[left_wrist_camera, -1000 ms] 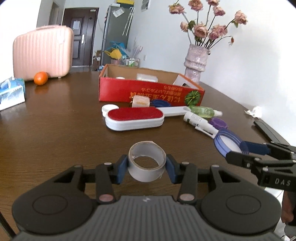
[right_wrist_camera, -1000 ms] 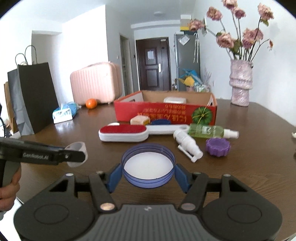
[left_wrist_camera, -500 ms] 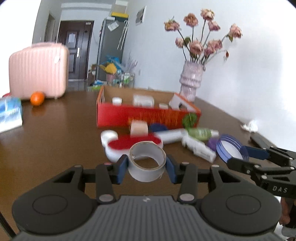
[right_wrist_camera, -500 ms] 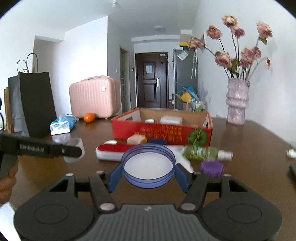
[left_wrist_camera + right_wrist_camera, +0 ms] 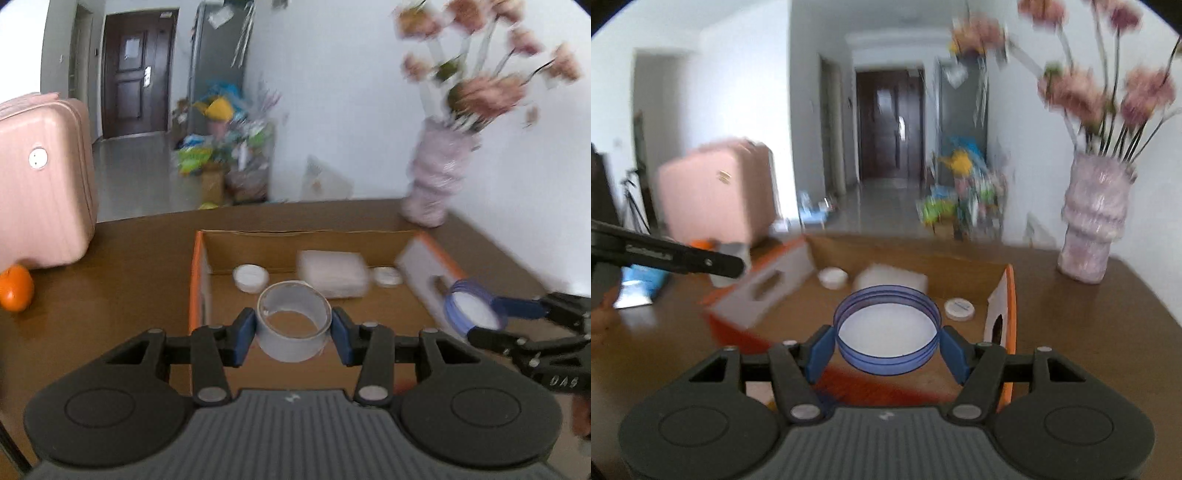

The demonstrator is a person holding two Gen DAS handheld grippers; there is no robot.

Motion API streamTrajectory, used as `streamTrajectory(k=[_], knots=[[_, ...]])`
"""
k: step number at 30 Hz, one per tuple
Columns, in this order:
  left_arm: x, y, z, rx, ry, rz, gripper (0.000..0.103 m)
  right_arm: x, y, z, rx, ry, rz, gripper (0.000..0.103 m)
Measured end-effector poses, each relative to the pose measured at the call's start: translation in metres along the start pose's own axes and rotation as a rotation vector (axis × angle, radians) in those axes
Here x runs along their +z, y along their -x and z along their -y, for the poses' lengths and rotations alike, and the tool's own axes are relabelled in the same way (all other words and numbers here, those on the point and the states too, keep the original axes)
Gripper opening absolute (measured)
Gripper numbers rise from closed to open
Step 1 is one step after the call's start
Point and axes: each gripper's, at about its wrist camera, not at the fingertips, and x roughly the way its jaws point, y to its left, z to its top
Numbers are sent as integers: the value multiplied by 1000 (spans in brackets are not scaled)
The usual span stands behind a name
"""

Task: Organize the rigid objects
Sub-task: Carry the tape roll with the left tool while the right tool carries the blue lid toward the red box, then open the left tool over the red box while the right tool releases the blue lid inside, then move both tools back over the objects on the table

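Note:
My left gripper (image 5: 293, 328) is shut on a grey tape roll (image 5: 293, 325) and hangs over the near left part of the open cardboard box (image 5: 201, 266). My right gripper (image 5: 886, 345) is shut on a blue round lid (image 5: 886, 332), also above the box (image 5: 1008, 295). In the left wrist view the right gripper (image 5: 480, 317) shows at the right with the lid (image 5: 471, 306) over the box's right wall. The left gripper's arm crosses the left of the right wrist view. Inside the box lie a white packet (image 5: 332, 273) and two small white lids (image 5: 251, 277).
A pink suitcase (image 5: 40, 177) and an orange (image 5: 14, 288) stand on the brown table (image 5: 110, 288) left of the box. A vase of pink flowers (image 5: 1093, 221) stands at the back right. A blue tissue pack (image 5: 639, 284) lies far left.
Both grippers have risen and moved forward from the table's near part to above the box, each still holding its object. The items lying in front of the box have dropped out of view.

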Motion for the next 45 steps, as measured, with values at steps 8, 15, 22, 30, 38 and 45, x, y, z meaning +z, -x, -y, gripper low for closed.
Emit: streamTrajectory(k=[8, 15, 22, 30, 38, 45], knots=[[31, -111, -20, 66, -39, -214, 45, 34, -134, 26, -110, 66, -299, 62], [22, -124, -13, 97, -105, -261, 48, 33, -166, 19, -158, 168, -395, 62], [31, -86, -13, 105, -88, -243, 56, 49, -132, 23, -156, 149, -343, 62], [52, 18, -1, 107, -79, -126, 74, 79, -42, 17, -181, 155, -235, 64], [41, 127, 30, 113, -118, 28, 80, 83, 69, -2, -180, 167, -107, 69], [-18, 207, 58, 143, -177, 292, 99, 48, 160, -28, -170, 144, 140, 82]])
